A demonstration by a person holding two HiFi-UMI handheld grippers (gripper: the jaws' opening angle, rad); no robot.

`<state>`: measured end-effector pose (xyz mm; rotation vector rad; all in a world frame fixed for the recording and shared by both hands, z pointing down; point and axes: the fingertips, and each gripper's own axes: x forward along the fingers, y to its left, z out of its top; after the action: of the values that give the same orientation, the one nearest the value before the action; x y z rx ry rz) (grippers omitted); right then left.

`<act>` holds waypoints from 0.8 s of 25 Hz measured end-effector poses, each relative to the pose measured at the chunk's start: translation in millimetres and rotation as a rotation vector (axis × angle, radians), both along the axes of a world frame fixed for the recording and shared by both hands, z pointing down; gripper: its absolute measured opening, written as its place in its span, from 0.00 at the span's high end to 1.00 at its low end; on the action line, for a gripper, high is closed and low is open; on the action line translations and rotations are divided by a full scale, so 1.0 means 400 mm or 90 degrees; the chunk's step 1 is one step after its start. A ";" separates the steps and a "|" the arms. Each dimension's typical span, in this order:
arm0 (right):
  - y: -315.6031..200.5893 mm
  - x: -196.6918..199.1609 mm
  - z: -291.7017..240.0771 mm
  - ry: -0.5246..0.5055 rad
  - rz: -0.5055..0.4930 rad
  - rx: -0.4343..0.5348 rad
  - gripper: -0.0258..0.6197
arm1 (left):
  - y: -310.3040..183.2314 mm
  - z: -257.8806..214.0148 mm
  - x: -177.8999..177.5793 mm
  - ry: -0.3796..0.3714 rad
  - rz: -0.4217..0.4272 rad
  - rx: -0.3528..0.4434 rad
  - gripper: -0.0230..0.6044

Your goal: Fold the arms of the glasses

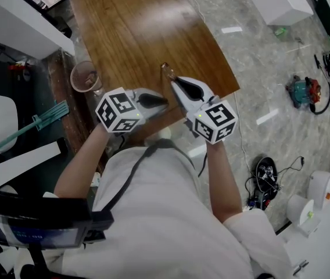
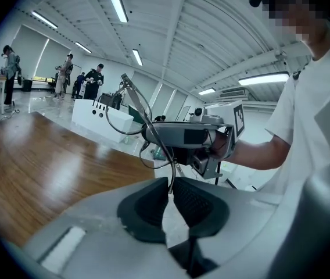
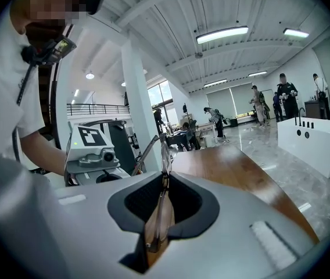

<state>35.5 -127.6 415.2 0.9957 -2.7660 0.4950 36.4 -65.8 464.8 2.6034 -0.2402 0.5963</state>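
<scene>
Thin-framed glasses (image 1: 166, 70) hang above the near edge of the brown table (image 1: 136, 28), held between both grippers. In the left gripper view the lenses (image 2: 131, 110) stand upright ahead, and one thin arm (image 2: 166, 156) runs down into my left gripper (image 2: 170, 182), whose dark pads pinch it. My right gripper (image 3: 164, 178) is shut on the other arm, a brownish temple (image 3: 158, 222) that lies along the slot between its pads, with the lens rim (image 3: 164, 151) just past the tips. The two grippers (image 1: 164, 102) (image 1: 174, 81) face each other at close range.
A clear plastic cup (image 1: 85, 77) stands beside the table's left edge. A white counter (image 2: 104, 121) lies beyond the table. Cables and gear (image 1: 266, 173) sit on the grey floor to the right. Several people stand far off in the hall.
</scene>
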 end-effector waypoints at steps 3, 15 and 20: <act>-0.001 -0.005 -0.018 -0.006 -0.001 0.009 0.90 | -0.010 -0.015 0.019 0.002 0.007 0.009 0.91; 0.027 -0.039 -0.054 -0.018 -0.045 0.037 0.90 | -0.023 -0.042 0.052 0.005 0.016 0.024 0.89; 0.015 -0.026 -0.043 0.003 -0.038 0.044 0.90 | -0.022 -0.041 0.038 0.001 0.007 0.021 0.79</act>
<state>25.0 -121.5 398.1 0.9241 -2.8172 0.3909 51.4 -74.6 448.4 2.6387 -0.2387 0.5998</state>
